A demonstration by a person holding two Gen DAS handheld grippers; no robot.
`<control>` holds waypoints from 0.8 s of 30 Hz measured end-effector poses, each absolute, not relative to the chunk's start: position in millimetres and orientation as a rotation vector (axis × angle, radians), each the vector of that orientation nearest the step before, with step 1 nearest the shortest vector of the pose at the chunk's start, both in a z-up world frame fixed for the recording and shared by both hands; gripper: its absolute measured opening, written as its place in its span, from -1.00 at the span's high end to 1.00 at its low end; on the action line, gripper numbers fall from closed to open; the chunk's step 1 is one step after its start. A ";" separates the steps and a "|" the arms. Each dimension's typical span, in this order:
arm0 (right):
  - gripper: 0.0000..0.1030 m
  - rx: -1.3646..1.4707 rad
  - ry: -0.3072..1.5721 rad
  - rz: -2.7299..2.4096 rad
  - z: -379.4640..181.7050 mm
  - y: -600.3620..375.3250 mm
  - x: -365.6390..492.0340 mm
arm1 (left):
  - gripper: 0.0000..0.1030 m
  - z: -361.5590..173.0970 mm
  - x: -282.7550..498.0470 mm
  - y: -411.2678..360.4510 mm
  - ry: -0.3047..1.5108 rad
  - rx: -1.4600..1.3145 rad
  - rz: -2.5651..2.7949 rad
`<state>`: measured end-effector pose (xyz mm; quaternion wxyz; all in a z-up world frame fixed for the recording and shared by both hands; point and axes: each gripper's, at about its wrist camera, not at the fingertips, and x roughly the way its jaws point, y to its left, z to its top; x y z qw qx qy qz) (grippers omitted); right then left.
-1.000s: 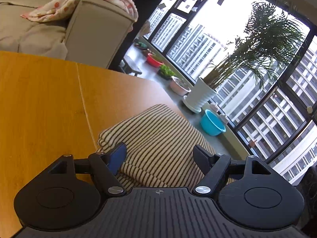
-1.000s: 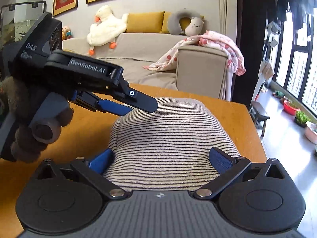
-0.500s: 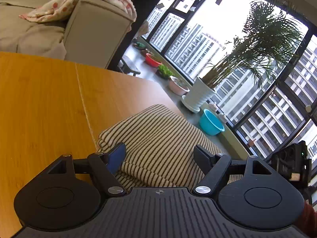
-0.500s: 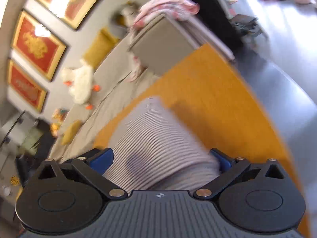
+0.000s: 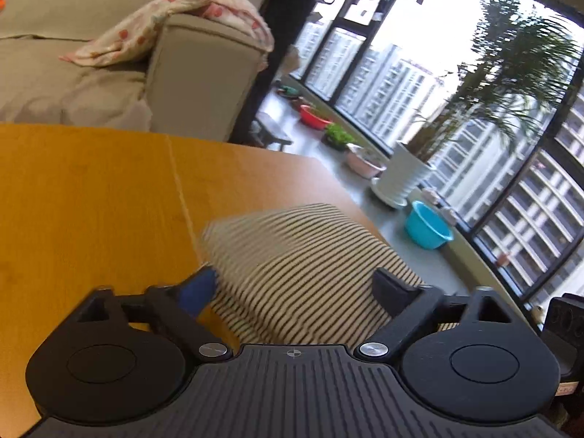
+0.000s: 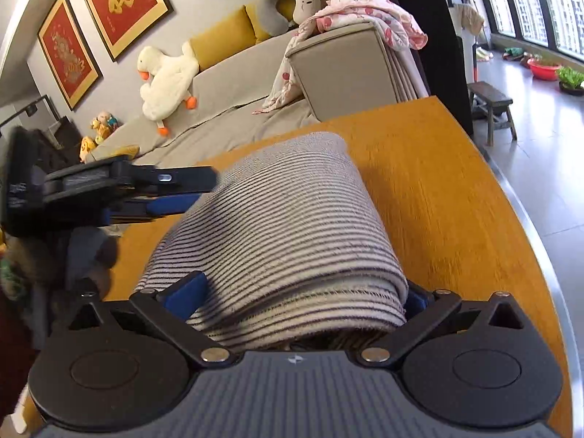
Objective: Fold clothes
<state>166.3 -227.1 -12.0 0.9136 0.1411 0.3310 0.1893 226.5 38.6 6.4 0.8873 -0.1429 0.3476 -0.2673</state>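
Striped knitted garment bundle (image 6: 277, 241): clamped in right gripper (image 6: 295, 299); left gripper (image 5: 292, 288), at nine o'clock, just opening around it, unclamped. Advise level carry.

1. I see the folded garment (image 6: 277, 233) lying on the surface (image 6: 438, 197), near its window-side edge.
2. My left hand-held gripper (image 6: 204, 191) reaches in from the garment's left; my right hand-held gripper (image 6: 303, 295) straddles its near end.
3. Behind the surface stands the sofa (image 6: 339, 73), a blanket (image 6: 365, 14) draped on its arm.
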 end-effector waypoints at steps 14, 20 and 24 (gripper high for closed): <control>-1.00 0.348 0.670 0.488 46.9 -257.4 238.2 | -0.78 -14.0 206.7 31.8 0.786 -0.248 -0.593; -0.71 0.354 0.915 0.496 13.0 -220.0 313.4 | -0.82 -13.0 204.4 34.1 0.795 -0.208 -0.584; -0.69 0.274 0.679 0.673 47.6 -206.3 279.8 | -0.89 -17.2 204.6 40.0 0.808 -0.212 -0.602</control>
